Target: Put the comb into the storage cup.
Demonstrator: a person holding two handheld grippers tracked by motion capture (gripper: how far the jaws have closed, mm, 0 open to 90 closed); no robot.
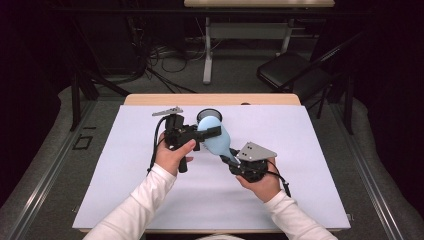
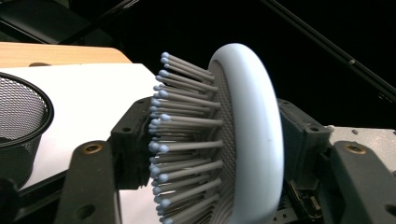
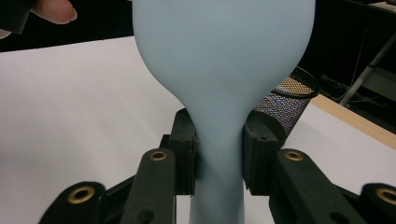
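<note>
A light blue hairbrush (image 1: 216, 140) is held off the white mat between both grippers. My right gripper (image 1: 229, 159) is shut on its narrow handle, and in the right gripper view the two pads (image 3: 184, 149) squeeze the handle (image 3: 218, 154) from both sides. My left gripper (image 1: 212, 129) holds the oval head. In the left gripper view the grey bristles (image 2: 187, 135) press against one pad, and the pale blue back rim (image 2: 254, 140) rests against the other pad.
A black mesh cup (image 1: 210, 114) stands upright on the white mat (image 1: 150, 190) just behind the brush; it also appears as the mesh cup (image 2: 18, 121) and the cup (image 3: 287, 100). The wooden table edge (image 1: 150, 99) runs along the far side. A dark folding chair (image 1: 290, 70) stands beyond.
</note>
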